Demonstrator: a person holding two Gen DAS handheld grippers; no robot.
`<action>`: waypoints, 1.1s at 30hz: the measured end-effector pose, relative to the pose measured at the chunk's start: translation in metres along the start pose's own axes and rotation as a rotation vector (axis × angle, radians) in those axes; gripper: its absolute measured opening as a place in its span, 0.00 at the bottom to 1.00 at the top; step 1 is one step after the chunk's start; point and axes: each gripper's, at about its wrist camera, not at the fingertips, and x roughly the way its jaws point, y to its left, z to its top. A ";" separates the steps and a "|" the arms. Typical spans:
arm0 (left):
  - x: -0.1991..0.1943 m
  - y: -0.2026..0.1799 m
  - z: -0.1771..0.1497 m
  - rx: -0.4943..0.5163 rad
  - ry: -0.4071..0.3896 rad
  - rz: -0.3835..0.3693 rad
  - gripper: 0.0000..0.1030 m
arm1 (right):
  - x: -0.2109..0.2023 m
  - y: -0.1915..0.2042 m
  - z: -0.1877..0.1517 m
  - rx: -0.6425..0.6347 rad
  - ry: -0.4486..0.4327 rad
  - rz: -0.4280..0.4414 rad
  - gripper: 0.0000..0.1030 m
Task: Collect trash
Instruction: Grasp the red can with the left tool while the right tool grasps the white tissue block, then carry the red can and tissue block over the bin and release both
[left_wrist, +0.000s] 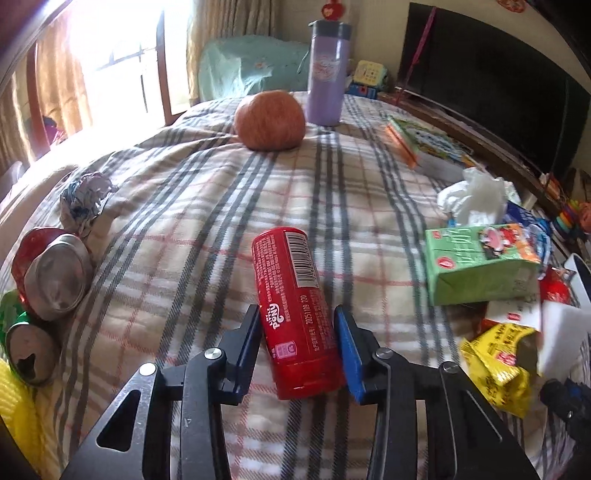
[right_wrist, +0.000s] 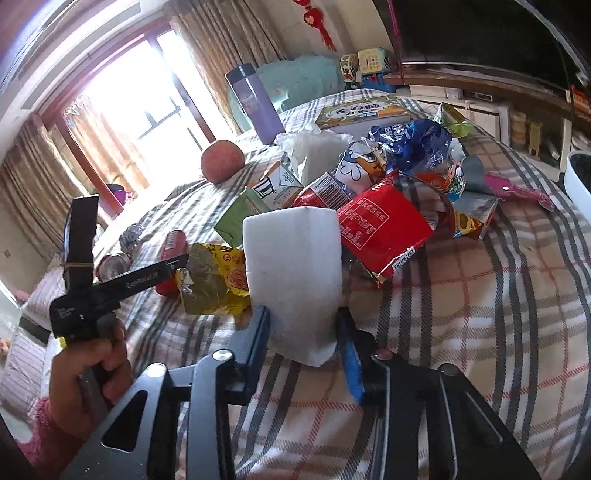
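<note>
a: what's the left gripper (left_wrist: 298, 334) doing?

b: its jaws sit on either side of the red tube (left_wrist: 293, 306), which lies on the plaid blanket (left_wrist: 192, 221) pointing away from the tool. the left pad looks to be touching the tube; a thin gap shows at the blue pad, so i cannot tell if it is really pinched.

a: and the right gripper (right_wrist: 303, 334)?

b: pinching a white foam block (right_wrist: 293, 273), both pads pressed against its lower sides, the block standing upright between them.

a: room around the left tool?

b: bare blanket ahead of the tube up to the apple (left_wrist: 269, 120) and the purple flask (left_wrist: 327, 72). to its left, two crushed cans (left_wrist: 51, 280) and a foil ball (left_wrist: 85, 199) near the blanket's edge. to its right, a green carton (left_wrist: 476, 262), white tissue (left_wrist: 472, 197) and a yellow wrapper (left_wrist: 495, 365).

a: and ahead of the right tool?

b: a heap just beyond the block: a red packet (right_wrist: 380, 225), a blue bag (right_wrist: 410, 138) and the yellow wrapper to the left. open blanket lies to its right.
</note>
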 end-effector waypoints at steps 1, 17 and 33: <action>-0.004 -0.002 -0.002 0.003 -0.008 -0.004 0.37 | -0.004 -0.001 -0.001 0.001 -0.004 0.007 0.31; -0.100 -0.063 -0.027 0.165 -0.093 -0.200 0.36 | -0.058 -0.031 -0.002 0.049 -0.116 0.020 0.27; -0.101 -0.153 -0.022 0.329 -0.045 -0.343 0.35 | -0.111 -0.107 -0.005 0.178 -0.211 -0.080 0.27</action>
